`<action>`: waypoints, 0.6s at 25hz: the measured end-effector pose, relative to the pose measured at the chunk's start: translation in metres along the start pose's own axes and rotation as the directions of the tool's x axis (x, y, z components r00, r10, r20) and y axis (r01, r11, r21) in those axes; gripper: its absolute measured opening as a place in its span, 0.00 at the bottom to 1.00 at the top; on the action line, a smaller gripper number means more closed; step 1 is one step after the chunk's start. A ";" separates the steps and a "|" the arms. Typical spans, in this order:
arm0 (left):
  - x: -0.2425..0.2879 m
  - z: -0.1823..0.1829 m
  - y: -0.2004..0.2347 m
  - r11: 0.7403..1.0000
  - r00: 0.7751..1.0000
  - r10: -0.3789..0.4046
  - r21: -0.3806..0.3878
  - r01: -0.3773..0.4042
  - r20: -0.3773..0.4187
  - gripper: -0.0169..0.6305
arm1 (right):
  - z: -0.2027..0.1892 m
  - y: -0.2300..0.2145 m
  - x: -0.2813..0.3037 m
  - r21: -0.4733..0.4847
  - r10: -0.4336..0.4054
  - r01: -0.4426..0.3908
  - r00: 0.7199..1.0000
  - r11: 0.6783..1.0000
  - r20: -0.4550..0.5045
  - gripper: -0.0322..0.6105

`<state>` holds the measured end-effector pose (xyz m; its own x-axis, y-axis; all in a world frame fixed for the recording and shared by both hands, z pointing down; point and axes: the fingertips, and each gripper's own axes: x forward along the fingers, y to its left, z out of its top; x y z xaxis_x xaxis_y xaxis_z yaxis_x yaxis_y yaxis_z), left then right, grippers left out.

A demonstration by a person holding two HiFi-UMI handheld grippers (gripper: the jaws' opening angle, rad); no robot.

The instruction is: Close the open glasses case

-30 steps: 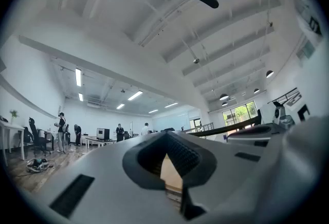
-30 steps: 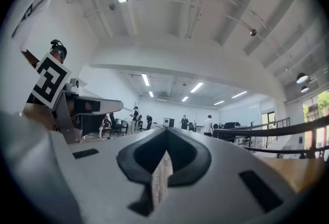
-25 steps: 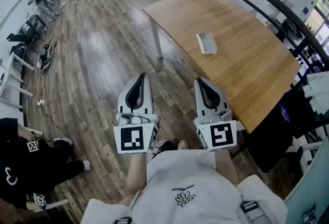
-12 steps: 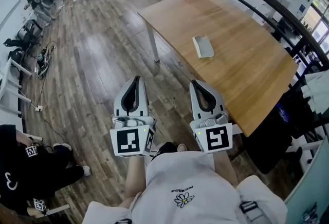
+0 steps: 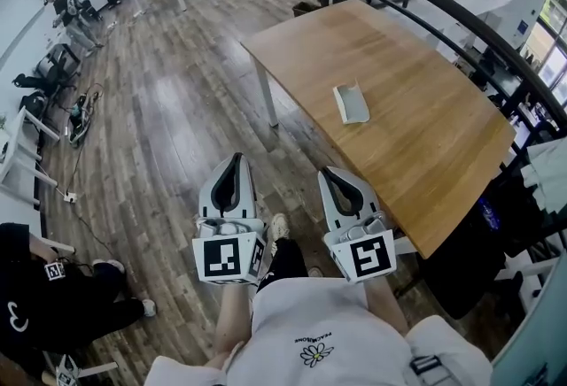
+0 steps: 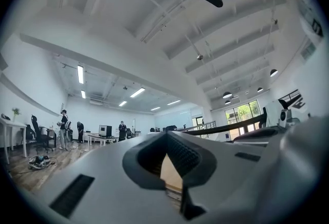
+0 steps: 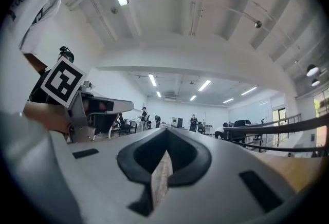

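Pointing side by side toward the table point(image 5: 425, 141), left gripper point(image 5: 236, 159) and right gripper point(image 5: 327, 173) are clenched empty (only the head view shows the glasses case point(image 5: 351, 103), open).

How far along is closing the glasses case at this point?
Done: nothing; the glasses case lies open on the table, untouched. In hand: nothing; the left tool and right tool are both shut and empty, held close to the person, apart from the case. Left: reach the case and fold it shut.
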<state>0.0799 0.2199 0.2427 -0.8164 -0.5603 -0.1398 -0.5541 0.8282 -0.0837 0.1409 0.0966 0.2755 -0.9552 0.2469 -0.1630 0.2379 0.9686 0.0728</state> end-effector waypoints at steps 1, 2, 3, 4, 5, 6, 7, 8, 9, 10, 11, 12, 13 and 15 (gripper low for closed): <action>0.003 0.000 0.000 1.000 1.000 -0.002 0.004 0.002 0.005 0.05 | -0.001 -0.001 0.002 -0.002 0.003 -0.003 1.000 1.000 -0.001 0.06; 0.007 -0.001 0.000 1.000 1.000 -0.004 0.005 0.004 0.008 0.05 | -0.003 -0.002 0.003 -0.008 0.006 -0.006 1.000 1.000 -0.003 0.06; 0.011 -0.002 0.000 1.000 1.000 -0.005 0.004 0.005 0.010 0.05 | -0.004 -0.003 0.005 -0.017 0.008 -0.008 1.000 1.000 -0.005 0.06; 0.015 -0.002 0.000 1.000 1.000 -0.008 0.002 0.008 0.013 0.05 | -0.004 -0.005 0.007 -0.024 0.009 -0.009 1.000 1.000 -0.006 0.06; 0.020 -0.001 0.000 1.000 1.000 -0.013 0.002 0.013 0.018 0.05 | -0.004 -0.008 0.009 -0.027 0.007 -0.007 1.000 1.000 -0.004 0.06; 0.025 0.000 0.000 1.000 1.000 -0.020 0.003 0.020 0.024 0.05 | -0.002 -0.012 0.012 -0.028 0.001 -0.001 1.000 1.000 0.002 0.06; 0.030 0.002 0.000 1.000 0.999 -0.029 0.006 0.029 0.031 0.05 | 0.000 -0.016 0.015 -0.027 -0.007 0.008 1.000 1.000 0.009 0.06; 0.036 0.003 0.000 0.999 0.999 -0.038 0.009 0.038 0.038 0.05 | 0.001 -0.020 0.018 -0.028 -0.017 0.017 1.000 0.999 0.017 0.06; 0.043 0.003 0.001 0.999 0.998 -0.047 0.012 0.046 0.045 0.05 | 0.003 -0.024 0.023 -0.029 -0.026 0.027 0.999 0.999 0.024 0.06; 0.050 0.003 0.001 0.998 0.997 -0.055 0.014 0.054 0.049 0.05 | 0.003 -0.029 0.028 -0.031 -0.033 0.034 0.999 0.999 0.028 0.06; 0.057 0.001 0.002 0.998 0.997 -0.061 0.013 0.060 0.050 0.05 | 0.002 -0.033 0.032 -0.034 -0.036 0.037 0.999 0.999 0.030 0.06; 0.063 -0.001 0.002 0.998 0.997 -0.065 0.009 0.064 0.049 0.05 | 0.000 -0.037 0.037 -0.039 -0.035 0.036 0.999 0.999 0.028 0.06; 0.069 -0.003 0.004 0.998 0.997 -0.067 0.004 0.067 0.047 0.05 | -0.002 -0.039 0.041 -0.045 -0.032 0.033 0.999 0.998 0.025 0.06; 0.080 -0.011 0.008 0.997 0.997 -0.071 -0.011 0.072 0.043 0.05 | -0.011 -0.043 0.049 -0.054 -0.032 0.032 0.999 0.998 0.008 0.06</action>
<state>0.0086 0.1821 0.2418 -0.7671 -0.6170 -0.1758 -0.6129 0.7858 -0.0830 0.0816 0.0673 0.2750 -0.9610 0.2159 -0.1727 0.1969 0.9730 0.1204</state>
